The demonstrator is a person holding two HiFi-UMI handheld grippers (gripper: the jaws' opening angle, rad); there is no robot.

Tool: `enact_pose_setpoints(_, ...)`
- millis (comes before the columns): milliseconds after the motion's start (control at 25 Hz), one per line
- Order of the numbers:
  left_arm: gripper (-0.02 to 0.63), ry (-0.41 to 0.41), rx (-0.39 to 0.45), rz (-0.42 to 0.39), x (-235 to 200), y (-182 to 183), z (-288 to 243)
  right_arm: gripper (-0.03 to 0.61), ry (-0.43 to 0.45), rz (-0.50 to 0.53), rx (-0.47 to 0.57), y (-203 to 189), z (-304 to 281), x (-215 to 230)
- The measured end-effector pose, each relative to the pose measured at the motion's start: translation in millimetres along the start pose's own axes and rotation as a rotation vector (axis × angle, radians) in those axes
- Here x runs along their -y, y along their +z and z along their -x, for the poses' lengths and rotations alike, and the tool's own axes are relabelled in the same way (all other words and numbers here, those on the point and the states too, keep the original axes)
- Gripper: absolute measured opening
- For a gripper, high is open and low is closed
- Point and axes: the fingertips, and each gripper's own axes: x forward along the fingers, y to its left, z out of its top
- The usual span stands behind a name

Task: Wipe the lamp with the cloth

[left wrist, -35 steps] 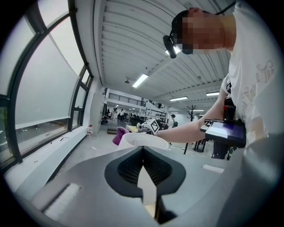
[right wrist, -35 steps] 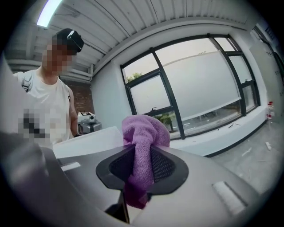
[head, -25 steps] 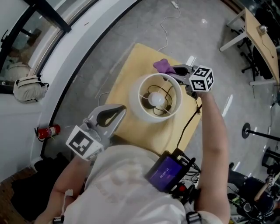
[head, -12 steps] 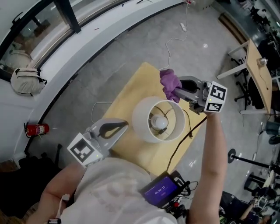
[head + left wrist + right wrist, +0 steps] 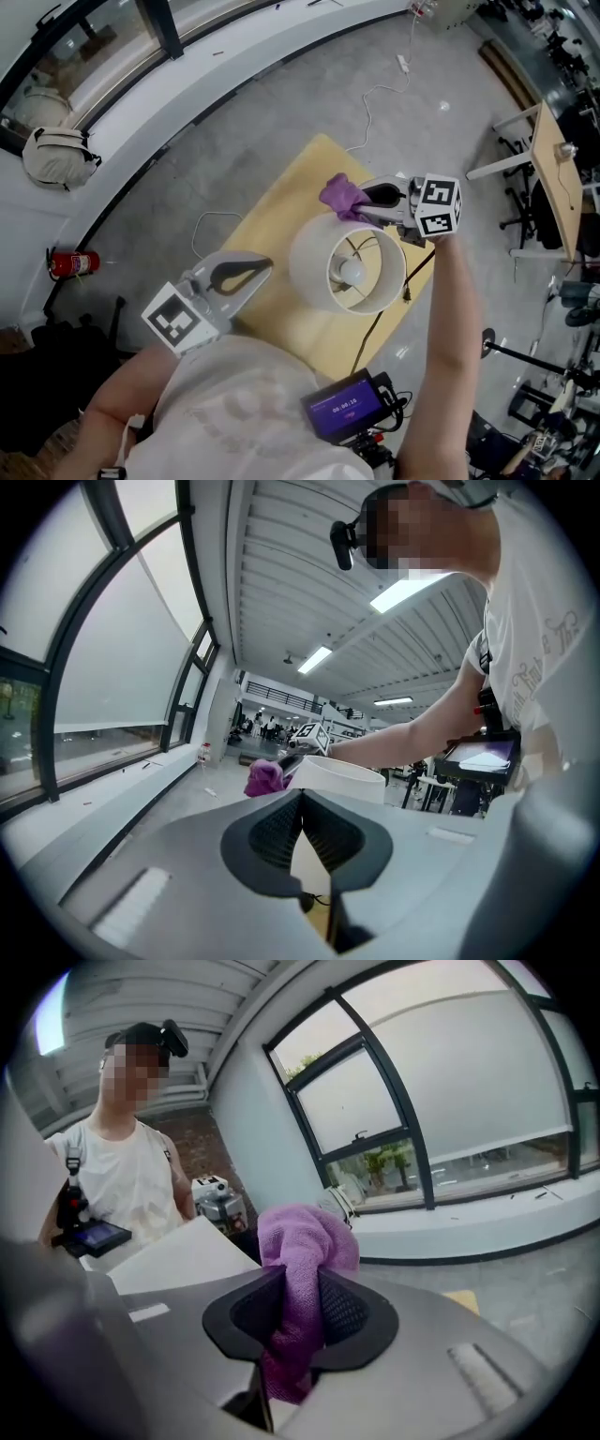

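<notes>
lamp (image 5: 349, 270) on table (image 5: 281, 211) | cloth (image 5: 339, 195) by lamp's far rim (in right tool (image 5: 364, 202)) | left tool (image 5: 262, 268) left of lamp

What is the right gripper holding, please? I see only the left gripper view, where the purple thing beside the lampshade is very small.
Observer: The right gripper is shut on a purple cloth, which bunches up between its jaws.
Operator: Thank you. Where does the cloth sit against the shade?
Observer: In the head view it is at the far rim of the white lampshade, on the outside. I cannot tell whether it touches.
</notes>
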Motion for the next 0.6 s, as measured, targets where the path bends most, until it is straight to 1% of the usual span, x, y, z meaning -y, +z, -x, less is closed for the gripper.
enact_pose_setpoints(120, 0.002, -0.003, -0.003, -0.001, -1, -2, -1, 0.1, -0.043, -0.043, -0.078, -27, -15, 20)
enact_pose_setpoints(240, 0.002, -0.006, -0.002, 0.0, -1, -3, -2, 0.1, -0.127, -0.088, -0.132, -52, -22, 48)
enact_pose_setpoints(320, 0.002, -0.002, -0.002, 0.005, -2, -4, -2, 0.1, -0.19, -0.103, -0.191, -70, -26, 64)
enact_pose_setpoints(400, 0.002, 0.004, 0.002, 0.01, -3, -4, 0, 0.1, -0.229, -0.114, -0.233, -83, -29, 73)
enact_pose_setpoints(480, 0.002, 0.01, 0.009, 0.011, -5, -5, 2, 0.1, -0.256, -0.105, -0.263, -89, -30, 78)
enact_pose_setpoints(560, 0.002, 0.014, 0.014, 0.013, -7, -5, 5, 0.101, -0.298, -0.061, -0.296, -88, -27, 83)
enact_pose_setpoints(600, 0.002, 0.014, 0.016, 0.015, -8, -5, 6, 0.101, -0.306, -0.038, -0.281, -80, -24, 81)
